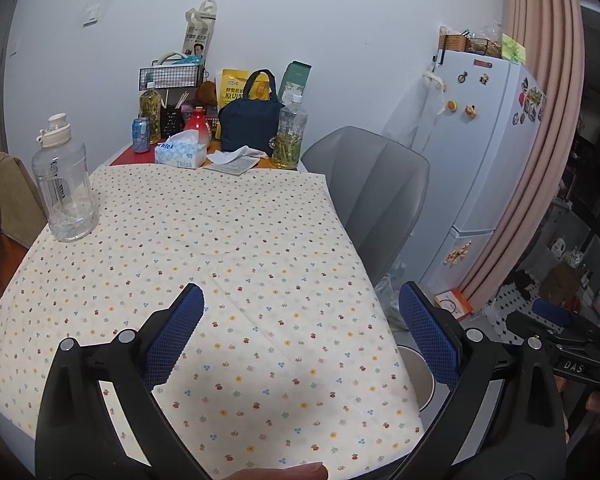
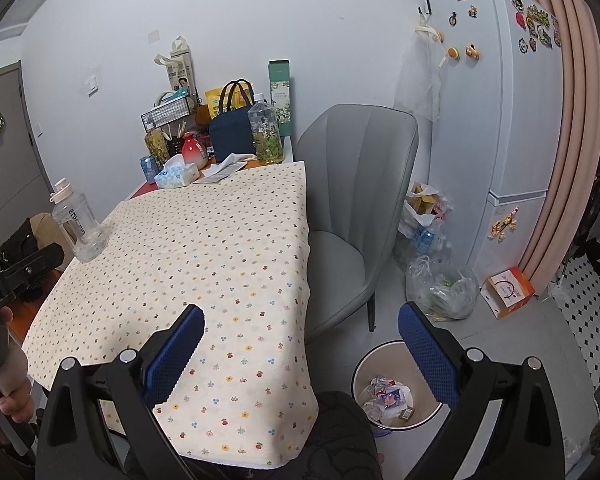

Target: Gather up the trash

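White trash bin [image 2: 396, 394] holding crumpled wrappers, left tongs [image 1: 300, 336] released, right tongs [image 2: 300, 350] released

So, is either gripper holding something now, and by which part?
Nothing is held. The left gripper and the right gripper are both open, with only the tablecloth and the bin behind the gaps.

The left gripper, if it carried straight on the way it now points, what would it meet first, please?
Probably the patterned cloth on the table. The open, empty left gripper points forward and slightly down over it, with nothing in between. The tissue box stands further along, though depth is hard to judge.
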Tool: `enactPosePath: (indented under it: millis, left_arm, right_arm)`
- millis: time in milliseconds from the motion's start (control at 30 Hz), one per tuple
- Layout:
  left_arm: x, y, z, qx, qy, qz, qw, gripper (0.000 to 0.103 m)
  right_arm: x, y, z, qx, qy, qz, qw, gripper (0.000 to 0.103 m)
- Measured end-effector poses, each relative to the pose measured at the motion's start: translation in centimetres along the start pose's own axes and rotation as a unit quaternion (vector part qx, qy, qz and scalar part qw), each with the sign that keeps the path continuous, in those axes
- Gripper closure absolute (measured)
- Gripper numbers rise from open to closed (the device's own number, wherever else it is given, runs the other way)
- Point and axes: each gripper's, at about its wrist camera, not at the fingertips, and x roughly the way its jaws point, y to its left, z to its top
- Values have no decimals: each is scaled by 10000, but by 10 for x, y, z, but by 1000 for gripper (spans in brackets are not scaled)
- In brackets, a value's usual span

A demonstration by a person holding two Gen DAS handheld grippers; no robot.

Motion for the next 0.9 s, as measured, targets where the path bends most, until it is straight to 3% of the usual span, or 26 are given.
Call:
enactPosePath:
  millis: [900]
  left_arm:
    - [3,7,-3,-78,42,42,10000,6]
  right_arm:
    - [12,16,-1,-5,23,119,9999,8]
